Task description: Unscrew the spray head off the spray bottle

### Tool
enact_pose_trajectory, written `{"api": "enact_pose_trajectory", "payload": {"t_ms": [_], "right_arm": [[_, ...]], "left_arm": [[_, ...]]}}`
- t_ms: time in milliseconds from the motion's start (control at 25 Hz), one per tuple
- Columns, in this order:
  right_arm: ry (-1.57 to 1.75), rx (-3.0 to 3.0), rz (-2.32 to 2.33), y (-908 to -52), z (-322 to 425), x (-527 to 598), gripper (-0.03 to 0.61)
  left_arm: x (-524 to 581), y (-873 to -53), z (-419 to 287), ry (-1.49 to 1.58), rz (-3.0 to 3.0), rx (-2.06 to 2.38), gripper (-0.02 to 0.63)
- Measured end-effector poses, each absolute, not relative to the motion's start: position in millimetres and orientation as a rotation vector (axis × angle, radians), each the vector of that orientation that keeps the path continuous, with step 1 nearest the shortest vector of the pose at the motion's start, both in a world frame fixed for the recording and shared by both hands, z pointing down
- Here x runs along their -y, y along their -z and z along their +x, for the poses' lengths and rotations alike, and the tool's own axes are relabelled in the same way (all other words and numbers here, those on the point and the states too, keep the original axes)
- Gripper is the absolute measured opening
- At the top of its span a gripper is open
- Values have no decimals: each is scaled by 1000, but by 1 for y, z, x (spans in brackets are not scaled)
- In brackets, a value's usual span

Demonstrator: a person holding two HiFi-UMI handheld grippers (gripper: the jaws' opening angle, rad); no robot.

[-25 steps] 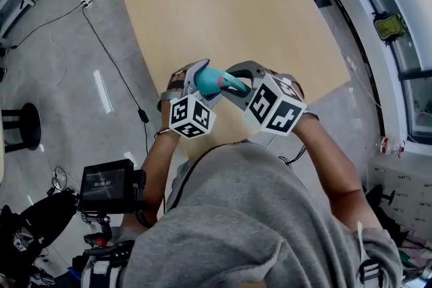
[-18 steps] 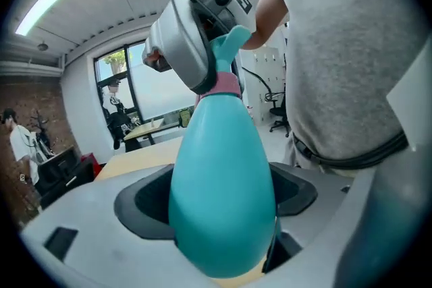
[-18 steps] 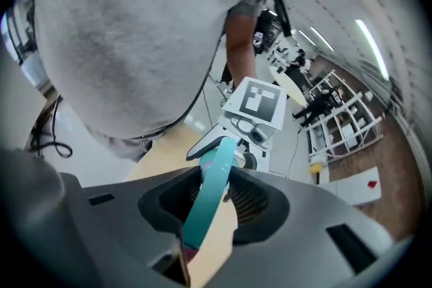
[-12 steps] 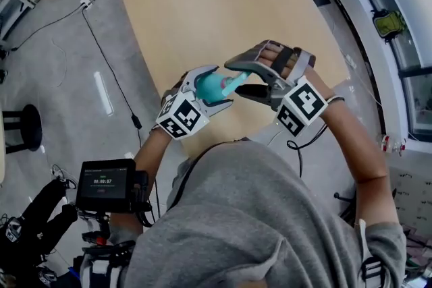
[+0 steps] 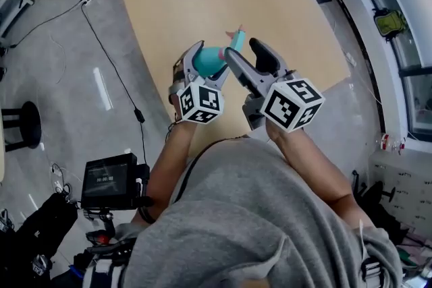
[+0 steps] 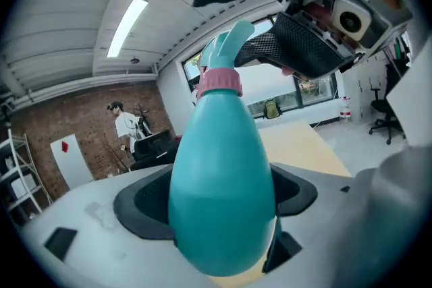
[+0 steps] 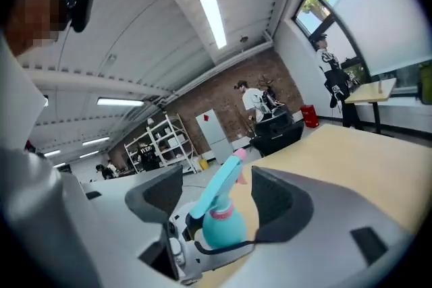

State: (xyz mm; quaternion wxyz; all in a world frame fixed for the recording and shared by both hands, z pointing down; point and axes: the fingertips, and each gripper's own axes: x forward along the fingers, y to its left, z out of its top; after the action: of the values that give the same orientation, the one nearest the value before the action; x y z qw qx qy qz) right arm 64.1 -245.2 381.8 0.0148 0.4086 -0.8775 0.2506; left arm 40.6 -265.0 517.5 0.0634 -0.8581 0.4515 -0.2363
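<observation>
Left claw is clamped round the teal spray bottle. Right claw is opening up, spray head sitting untouched between its jaws.

Right gripper is letting go. A second ago it was clamped on the spray head. Now its jaws are opening and the head is sitting between them with a gap on each side. Half a second ago it was swinging out to the person's right, rolled over. Now it is coming back in beside the left gripper, pointing away from the person up the table. The left gripper is rolling the spray bottle round: the nozzle was pointing right and slightly back toward the person, and now it is pointing away, toward the far side of the table. The bottle is also shifting a little further from the body.
</observation>
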Motion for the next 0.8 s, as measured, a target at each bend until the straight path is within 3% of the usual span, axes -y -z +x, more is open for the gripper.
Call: {"api": "enact_pose_trajectory", "payload": {"t_ms": [200, 240, 280, 480, 800], "right_arm": [[-693, 2634, 1184, -415, 52, 244, 294], [-701, 2626, 1160, -418, 52, 243, 201], [-712, 2625, 1135, -420, 53, 242, 155], [-567, 2655, 830, -422, 46, 215, 152], [119, 2523, -497, -413, 24, 87, 152]], "left_arm": [[259, -503, 60, 706, -2528, -1289, 399], [256, -502, 62, 694, -2545, -1278, 399], [254, -502, 65, 676, -2575, -1263, 399], [223, -508, 76, 592, -2798, -989, 399], [97, -499, 85, 499, -3035, 141, 399]]}}
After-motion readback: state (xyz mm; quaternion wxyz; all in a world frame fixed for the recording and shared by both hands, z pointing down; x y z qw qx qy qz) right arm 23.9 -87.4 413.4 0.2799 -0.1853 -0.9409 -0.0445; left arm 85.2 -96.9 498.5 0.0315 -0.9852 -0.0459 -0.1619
